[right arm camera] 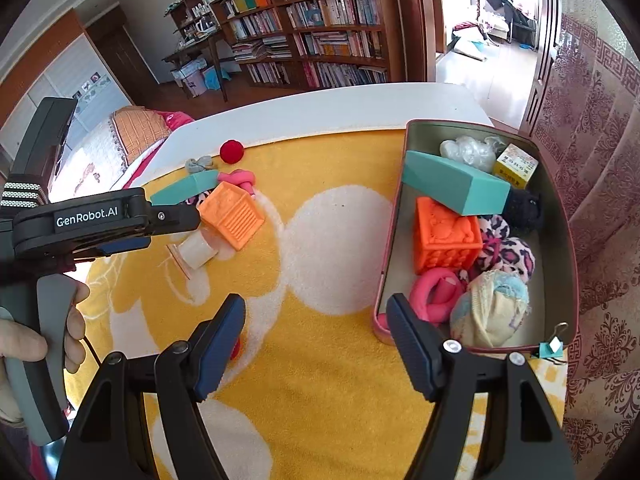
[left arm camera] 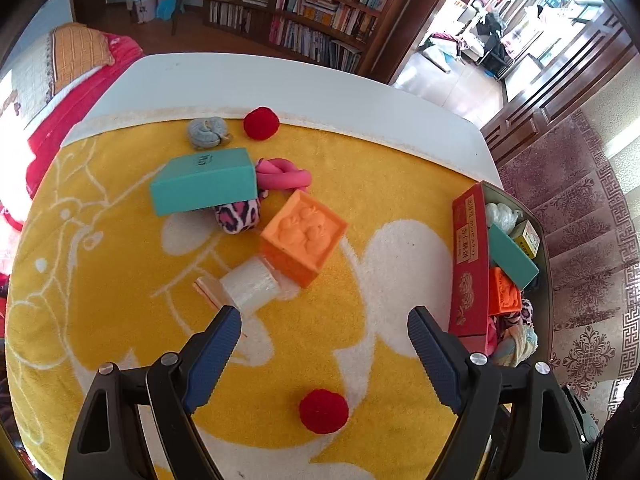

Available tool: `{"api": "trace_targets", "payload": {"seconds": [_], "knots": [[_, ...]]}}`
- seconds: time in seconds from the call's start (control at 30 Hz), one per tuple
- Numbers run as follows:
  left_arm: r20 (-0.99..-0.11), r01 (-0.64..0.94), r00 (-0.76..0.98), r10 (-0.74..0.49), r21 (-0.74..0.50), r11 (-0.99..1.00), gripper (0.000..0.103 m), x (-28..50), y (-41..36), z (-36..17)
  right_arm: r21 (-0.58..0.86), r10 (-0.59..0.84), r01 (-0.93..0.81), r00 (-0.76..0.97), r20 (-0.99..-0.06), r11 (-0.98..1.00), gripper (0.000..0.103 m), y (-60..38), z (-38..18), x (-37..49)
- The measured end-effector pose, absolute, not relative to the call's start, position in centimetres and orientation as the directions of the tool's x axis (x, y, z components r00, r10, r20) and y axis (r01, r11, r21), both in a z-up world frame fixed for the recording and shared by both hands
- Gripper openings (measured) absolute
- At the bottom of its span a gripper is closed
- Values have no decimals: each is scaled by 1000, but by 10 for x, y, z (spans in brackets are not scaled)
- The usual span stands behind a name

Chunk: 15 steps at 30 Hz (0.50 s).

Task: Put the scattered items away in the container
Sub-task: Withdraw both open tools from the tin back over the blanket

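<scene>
Both tongs stand wide and empty: the left tongs above the yellow-and-white towel covering the counter, the right tongs at the near-left corner of the red-sided metal tin. The tin sits at the counter's right edge, already part full. Near the far-left edge lie a teal foam block, an orange embossed rubber cube, a clear tape roll and red pompoms.

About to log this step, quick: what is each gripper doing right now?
Left gripper: open, holding nothing.
Right gripper: open, holding nothing.
</scene>
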State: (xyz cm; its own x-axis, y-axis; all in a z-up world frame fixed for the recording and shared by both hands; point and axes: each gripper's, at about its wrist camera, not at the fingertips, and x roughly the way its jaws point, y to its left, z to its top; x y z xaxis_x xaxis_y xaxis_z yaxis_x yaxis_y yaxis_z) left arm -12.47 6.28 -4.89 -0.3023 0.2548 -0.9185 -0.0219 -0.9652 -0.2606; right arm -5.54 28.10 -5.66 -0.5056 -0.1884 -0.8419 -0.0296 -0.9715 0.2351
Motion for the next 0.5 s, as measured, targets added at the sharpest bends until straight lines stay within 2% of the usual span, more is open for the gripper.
{"api": "trace_targets", "payload": {"seconds": [0.5], "knots": [[-933,116,-260,249,-286,-951,87,-94,-43,-74,239,-241,51,-350,-905,-970,76,199,-104,-53]]}}
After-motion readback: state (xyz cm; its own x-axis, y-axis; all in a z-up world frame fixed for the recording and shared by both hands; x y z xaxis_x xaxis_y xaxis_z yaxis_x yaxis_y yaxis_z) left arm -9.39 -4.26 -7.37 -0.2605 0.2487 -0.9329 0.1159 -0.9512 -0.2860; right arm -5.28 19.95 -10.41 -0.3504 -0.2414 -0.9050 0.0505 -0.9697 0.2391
